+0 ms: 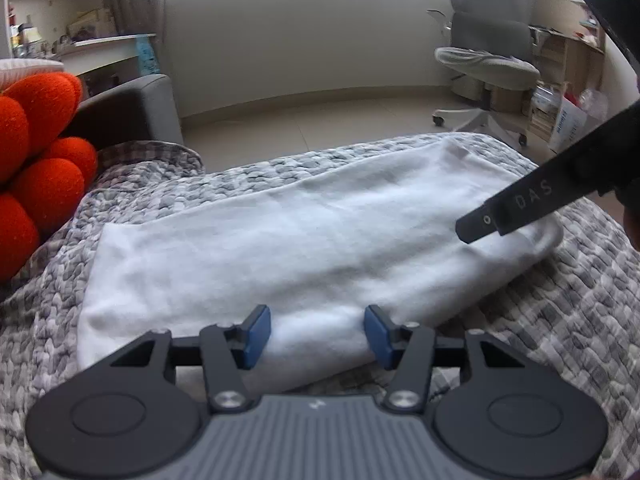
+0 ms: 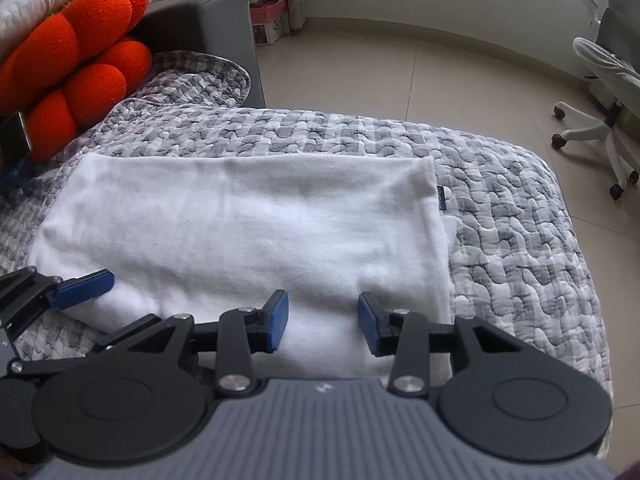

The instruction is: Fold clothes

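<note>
— Both grippers, left gripper [image 1: 317,332] and right gripper [image 2: 322,326], are held wide apart; nothing is gripped.
— White cloth [image 2: 240,232] is spread folded ahead of the fingers; "DAS" is read.

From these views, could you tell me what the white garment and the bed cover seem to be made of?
White garment: likely soft cotton knit, matte, limp with gentle creases. Bed cover: seemingly quilted woven fabric, puffy stitched grey-and-white patches, matte.
</note>
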A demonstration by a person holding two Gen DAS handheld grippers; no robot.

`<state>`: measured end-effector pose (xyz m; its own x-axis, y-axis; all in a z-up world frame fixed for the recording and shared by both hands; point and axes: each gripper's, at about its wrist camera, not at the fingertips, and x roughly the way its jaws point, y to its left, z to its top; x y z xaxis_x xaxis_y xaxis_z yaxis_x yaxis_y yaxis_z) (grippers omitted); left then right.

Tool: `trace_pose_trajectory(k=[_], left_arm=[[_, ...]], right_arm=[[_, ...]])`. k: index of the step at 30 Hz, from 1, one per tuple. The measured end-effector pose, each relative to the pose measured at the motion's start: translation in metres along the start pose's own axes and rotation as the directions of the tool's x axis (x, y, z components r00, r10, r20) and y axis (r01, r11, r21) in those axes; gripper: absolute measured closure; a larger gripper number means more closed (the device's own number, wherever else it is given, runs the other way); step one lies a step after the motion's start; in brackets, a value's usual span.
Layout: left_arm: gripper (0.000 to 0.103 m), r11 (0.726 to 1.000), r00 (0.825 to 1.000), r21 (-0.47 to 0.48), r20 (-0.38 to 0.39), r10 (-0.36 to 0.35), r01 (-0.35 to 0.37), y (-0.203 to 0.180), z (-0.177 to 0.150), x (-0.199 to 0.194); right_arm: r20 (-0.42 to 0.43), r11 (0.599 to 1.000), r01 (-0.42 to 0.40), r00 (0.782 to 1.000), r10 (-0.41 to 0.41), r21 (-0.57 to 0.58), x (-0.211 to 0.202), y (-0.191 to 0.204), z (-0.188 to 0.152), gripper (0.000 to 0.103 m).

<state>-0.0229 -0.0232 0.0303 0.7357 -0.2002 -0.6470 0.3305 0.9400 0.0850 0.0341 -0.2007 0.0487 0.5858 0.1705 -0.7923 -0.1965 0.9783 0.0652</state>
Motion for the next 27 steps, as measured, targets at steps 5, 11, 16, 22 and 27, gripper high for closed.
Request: trace_pose_trajectory(k=[5, 11, 16, 22, 27], left_arm=[[0.046, 0.989, 0.998, -0.141, 0.052, -0.028, 0.035, 0.022, 0.014, 0.000], [0.045, 0.988, 0.997, -0.143, 0.027, 0.067, -0.062, 0.017, 0.022, 0.032], [0.045, 0.989, 0.993, -0.105, 0.040, 0.111, -0.106, 0.013, 0.028, 0.037], [0.044, 0.977, 0.991, -0.164, -0.008, 0.136, -0.136, 0.029, 0.051, 0.061], [0.043, 0.973, 0.987, -0.166, -0.050, 0.155, -0.162, 0.035, 0.067, 0.089]], right_arm=[[0.010, 1.000, 0.005, 1.000, -0.006, 0.012, -0.001, 0.000, 0.001, 0.059], [0.007, 1.000, 0.011, 1.000, -0.011, -0.016, 0.002, 0.008, 0.003, 0.058], [0.001, 1.000, 0.012, 1.000, -0.012, -0.012, 0.004, 0.009, 0.004, 0.057], [-0.005, 1.000, 0.013, 1.000, -0.013, -0.014, 0.008, 0.010, 0.004, 0.056], [-0.002, 1.000, 0.010, 1.000, -0.010, -0.011, 0.007, 0.009, 0.005, 0.056]])
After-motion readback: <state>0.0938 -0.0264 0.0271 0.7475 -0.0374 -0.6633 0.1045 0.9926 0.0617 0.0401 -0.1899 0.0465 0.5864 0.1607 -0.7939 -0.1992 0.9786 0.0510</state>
